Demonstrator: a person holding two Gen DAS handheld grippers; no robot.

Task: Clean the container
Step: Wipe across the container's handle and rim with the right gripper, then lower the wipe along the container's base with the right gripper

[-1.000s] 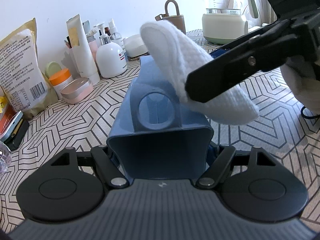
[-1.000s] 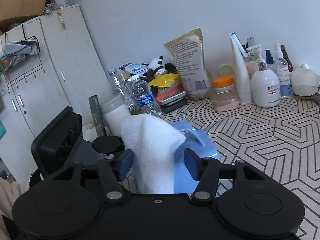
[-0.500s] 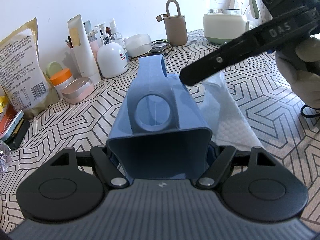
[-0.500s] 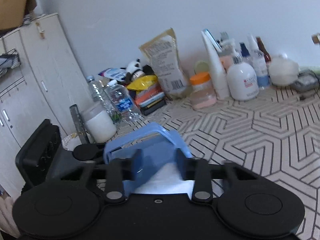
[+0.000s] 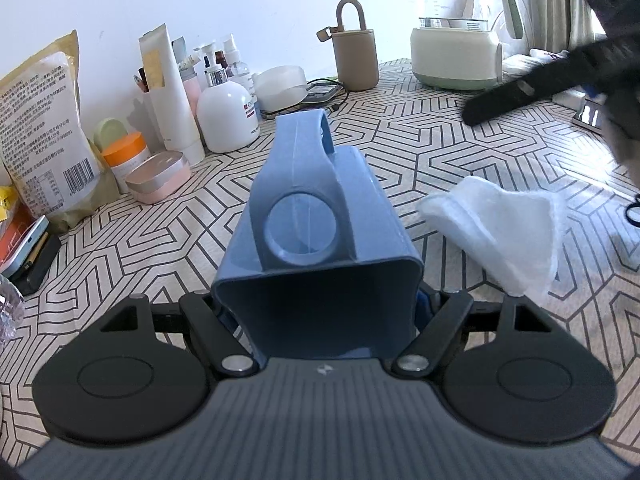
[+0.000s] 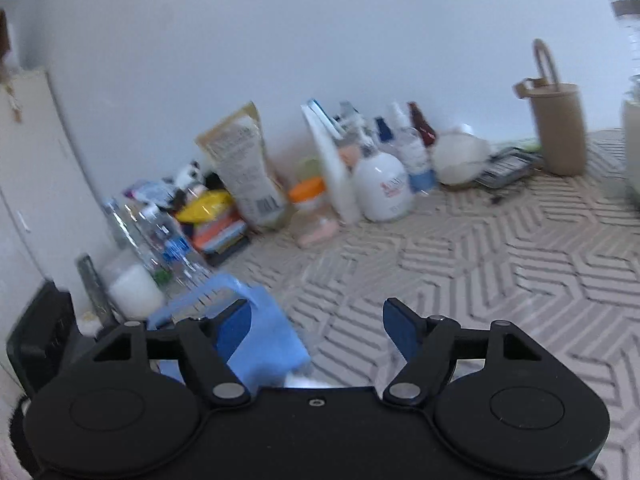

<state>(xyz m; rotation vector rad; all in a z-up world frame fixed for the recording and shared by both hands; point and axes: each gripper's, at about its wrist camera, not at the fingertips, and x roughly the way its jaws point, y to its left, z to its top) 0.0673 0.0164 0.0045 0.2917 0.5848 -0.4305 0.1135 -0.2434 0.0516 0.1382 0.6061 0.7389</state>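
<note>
My left gripper (image 5: 320, 312) is shut on the blue plastic container (image 5: 316, 240), which lies on its side with its handle pointing away. A white cloth (image 5: 500, 232) lies crumpled on the patterned table (image 5: 440, 148) just right of the container. My right gripper (image 6: 316, 328) is open and empty; its dark finger (image 5: 520, 92) shows blurred at the upper right of the left wrist view, above and beyond the cloth. In the right wrist view the container (image 6: 256, 340) shows blurred at lower left, with a sliver of the cloth (image 6: 304, 382) at the gripper's base.
Bottles, tubes and jars (image 5: 224, 108) and a paper bag (image 5: 36, 136) line the wall at the back left. A tan canister (image 5: 356, 56) and a glass kettle (image 5: 456, 28) stand at the back. Water bottles (image 6: 160, 240) stand at the far left.
My right gripper let go of the white cloth, which now lies on the table, and it opened and pulled away up and right. The left gripper kept the container still.
</note>
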